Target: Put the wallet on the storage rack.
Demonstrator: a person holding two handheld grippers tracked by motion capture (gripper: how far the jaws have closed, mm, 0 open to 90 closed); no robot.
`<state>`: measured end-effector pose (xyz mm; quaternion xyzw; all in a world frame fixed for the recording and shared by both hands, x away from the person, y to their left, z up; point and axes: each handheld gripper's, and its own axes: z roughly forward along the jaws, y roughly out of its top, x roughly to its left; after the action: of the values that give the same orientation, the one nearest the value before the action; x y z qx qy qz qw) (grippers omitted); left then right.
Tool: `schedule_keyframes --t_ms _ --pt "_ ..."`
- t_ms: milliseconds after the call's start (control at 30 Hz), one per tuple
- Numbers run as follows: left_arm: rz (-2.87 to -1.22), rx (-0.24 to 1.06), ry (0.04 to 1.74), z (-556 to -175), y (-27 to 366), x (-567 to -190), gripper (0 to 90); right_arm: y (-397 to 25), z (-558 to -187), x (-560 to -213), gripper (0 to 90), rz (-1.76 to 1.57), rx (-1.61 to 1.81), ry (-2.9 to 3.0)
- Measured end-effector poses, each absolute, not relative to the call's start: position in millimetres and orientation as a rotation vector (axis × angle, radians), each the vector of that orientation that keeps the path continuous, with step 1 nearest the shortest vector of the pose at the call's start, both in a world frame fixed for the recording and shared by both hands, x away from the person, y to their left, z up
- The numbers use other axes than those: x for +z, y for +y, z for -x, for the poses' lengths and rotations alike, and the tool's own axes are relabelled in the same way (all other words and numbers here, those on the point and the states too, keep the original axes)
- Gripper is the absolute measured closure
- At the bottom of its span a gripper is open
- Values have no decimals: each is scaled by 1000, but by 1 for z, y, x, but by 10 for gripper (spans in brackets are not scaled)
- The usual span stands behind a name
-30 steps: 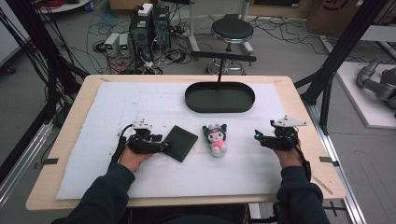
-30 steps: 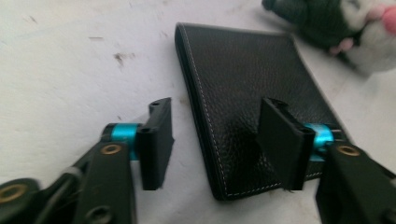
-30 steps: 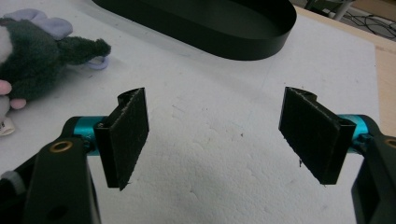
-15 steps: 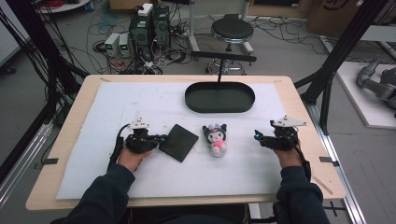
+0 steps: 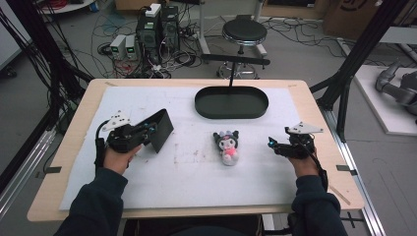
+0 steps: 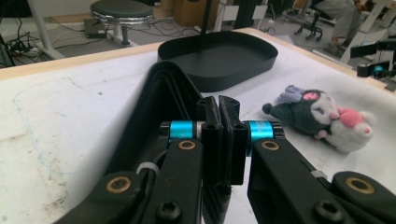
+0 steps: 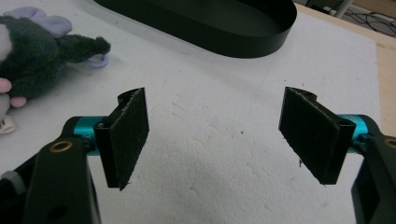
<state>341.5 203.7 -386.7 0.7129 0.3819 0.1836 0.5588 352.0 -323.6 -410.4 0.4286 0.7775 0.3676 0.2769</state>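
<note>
On the left, we have the left gripper [image 5: 142,133] pinching the black wallet [image 5: 160,130], lifted on edge off the white mat [image 5: 196,177]. Its long axis runs from 7 to 1 o'clock, pointing toward the black tray [image 5: 231,102], which lies at 1 o'clock from our tongs. Past the plush toy [image 5: 227,146], the right gripper [image 5: 273,145] hangs spread wide, holding nothing.

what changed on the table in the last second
The left gripper, shut on the black wallet, has lifted it: it lay flat on the white mat before and now stands tilted, one edge raised. The right gripper stayed open and in place; the plush toy and the black tray did not move.
</note>
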Motion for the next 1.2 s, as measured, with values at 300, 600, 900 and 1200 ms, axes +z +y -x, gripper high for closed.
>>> schedule_keyframes --t_ms 300,600,900,1200 --pt "-1746 360 858 -337 181 -397 875 -324 -352 -411 246 -1147 985 2094" --pt "-1742 361 848 -336 180 -398 861 -323 -352 -411 246 -1142 983 2100" --pt "-1698 482 782 -335 178 -397 496 -323 -352 -411 249 -1139 981 2108" --pt "-1769 519 909 -344 177 -411 320 -323 -352 -412 249 -1143 982 2113"
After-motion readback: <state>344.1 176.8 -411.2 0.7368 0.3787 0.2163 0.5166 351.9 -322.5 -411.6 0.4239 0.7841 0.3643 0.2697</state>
